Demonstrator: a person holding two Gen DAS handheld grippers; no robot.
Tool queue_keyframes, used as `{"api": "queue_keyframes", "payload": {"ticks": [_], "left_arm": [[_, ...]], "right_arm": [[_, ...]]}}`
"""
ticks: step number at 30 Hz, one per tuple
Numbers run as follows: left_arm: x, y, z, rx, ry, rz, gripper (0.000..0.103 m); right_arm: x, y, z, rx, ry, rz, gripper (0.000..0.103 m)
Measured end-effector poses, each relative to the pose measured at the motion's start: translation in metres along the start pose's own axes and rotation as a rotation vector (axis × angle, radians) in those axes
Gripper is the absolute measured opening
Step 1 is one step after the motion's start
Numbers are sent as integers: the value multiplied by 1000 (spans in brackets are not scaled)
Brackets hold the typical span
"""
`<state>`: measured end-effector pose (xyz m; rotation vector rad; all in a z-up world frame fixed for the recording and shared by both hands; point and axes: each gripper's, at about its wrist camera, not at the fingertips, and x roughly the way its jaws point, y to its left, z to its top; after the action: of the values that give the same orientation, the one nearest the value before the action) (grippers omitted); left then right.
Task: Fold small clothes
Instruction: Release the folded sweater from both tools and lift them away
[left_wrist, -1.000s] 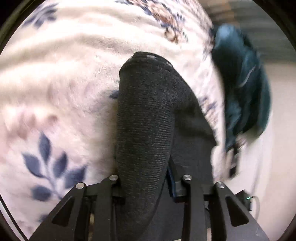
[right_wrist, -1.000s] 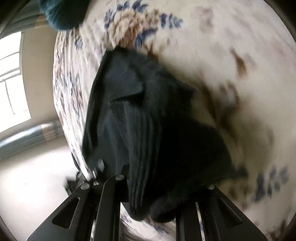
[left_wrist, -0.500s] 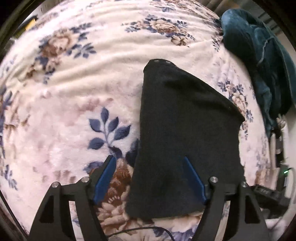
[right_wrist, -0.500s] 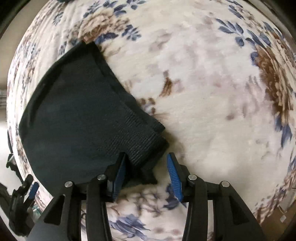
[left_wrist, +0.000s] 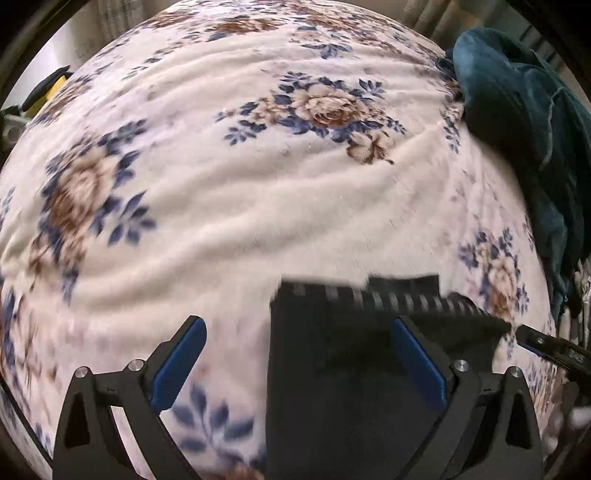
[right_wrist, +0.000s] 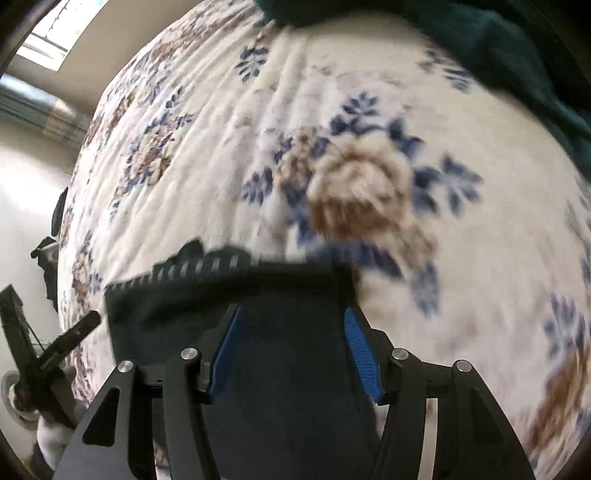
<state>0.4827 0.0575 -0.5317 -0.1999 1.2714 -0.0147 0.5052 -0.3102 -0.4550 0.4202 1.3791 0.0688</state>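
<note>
Black knit garment (left_wrist: 332, 369): lies flat on the floral blanket (left_wrist: 258, 206), ribbed edge uppermost in both views, its near part running under the grippers and off the bottom of each picture. Left gripper (left_wrist: 295, 365): jaws spreading wide and still opening, the cloth below and between them, blue pads not pressing it. Right gripper (right_wrist: 291, 354): jaws opening, cloth beneath, pads clear of it. Open room: broad bare blanket ahead of both. Edges: teal cloth heap (left_wrist: 524, 147) bounds the blanket's far right corner in the left view; blanket edge drops to pale floor at left in the right view. Garment outline and ribbing motion-blurred; right gripper's tip just enters the left view's edge
</note>
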Motion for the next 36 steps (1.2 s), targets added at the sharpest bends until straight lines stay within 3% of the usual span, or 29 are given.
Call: {"api": "queue_keyframes", "payload": {"ticks": [1,2,3,4,5,6,12,14,16,19,22,24,25,26,27,31,36], "left_arm": [[5,-1,3,7,4,3,97],[12,0,6,10,10,-12,80],[17,1,9,3,9,-39,35],[19,2,11,-4,0,-78,15],[18,1,13,3,-25,-81,10],[14,-2,14,21,-64,-88,7],[4,2,12,11,-106,-89,7],[6,6,11,3,-103,-101,7],[9,7,13,7,-95,-99,7],[8,2,13,39,-98,-86,7],[9,4,12,35,-100,-87,7],[10,5,12,26,-99,-90,7],[10,5,12,19,-97,-93,7],[10,6,12,14,-97,-93,7],[9,6,12,8,-96,-93,7],[8,7,13,-3,-91,-95,7],[14,7,17,0,-86,-89,7]], "right_arm": [[13,-2,11,-4,16,0,59],[26,-6,22,-2,30,-9,59],[38,-7,30,-1,51,15,59],[49,-9,34,9,78,29,54],[53,-10,36,23,71,9,14],[53,-11,35,26,53,-7,3],[12,-8,30,50,-109,7,1],[2,-9,28,35,-114,19,2],[10,-13,34,9,-32,42,5],[33,-26,40,5,68,27,58],[49,-46,43,109,125,112,58],[49,-45,41,114,113,172,58],[48,-41,39,100,101,177,52],[47,-38,37,89,85,172,21],[44,-30,34,56,57,156,0],[21,-13,29,-2,-84,69,1],[-18,-9,39,-2,-195,43,1]]}}
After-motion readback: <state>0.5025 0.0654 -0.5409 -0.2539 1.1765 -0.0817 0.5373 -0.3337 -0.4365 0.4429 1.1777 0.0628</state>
